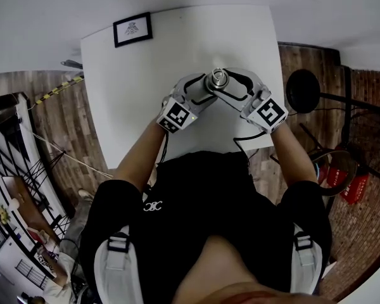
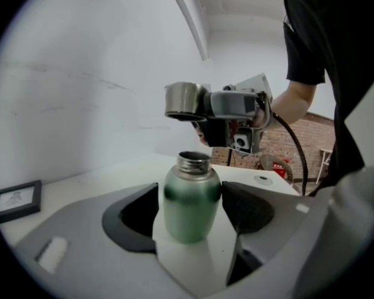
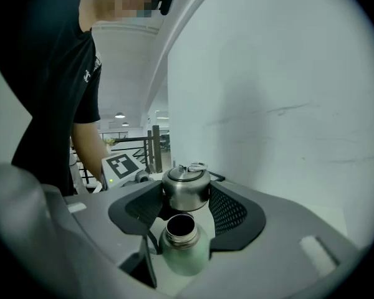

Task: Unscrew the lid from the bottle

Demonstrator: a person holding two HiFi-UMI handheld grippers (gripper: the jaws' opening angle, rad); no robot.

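A green metal bottle (image 2: pixel 188 212) stands upright on the white table (image 1: pixel 139 68) with its threaded steel mouth bare and open. My left gripper (image 2: pixel 190 195) is shut on the bottle's body, a dark pad on each side. The steel lid (image 3: pixel 186 190), with a small ring on top, hangs a little above the bottle's mouth (image 3: pixel 181 227) and does not touch it. My right gripper (image 3: pixel 186 195) is shut on the lid. In the head view both grippers meet over the table's middle, left gripper (image 1: pixel 199 94) and right gripper (image 1: pixel 235 87), and the lid (image 1: pixel 218 79) hides the bottle below.
A small black-framed picture (image 1: pixel 132 29) lies at the table's far left corner. Wooden floor surrounds the table. A round black stool (image 1: pixel 302 90) stands off the right edge, with red items (image 1: pixel 351 183) on the floor behind it.
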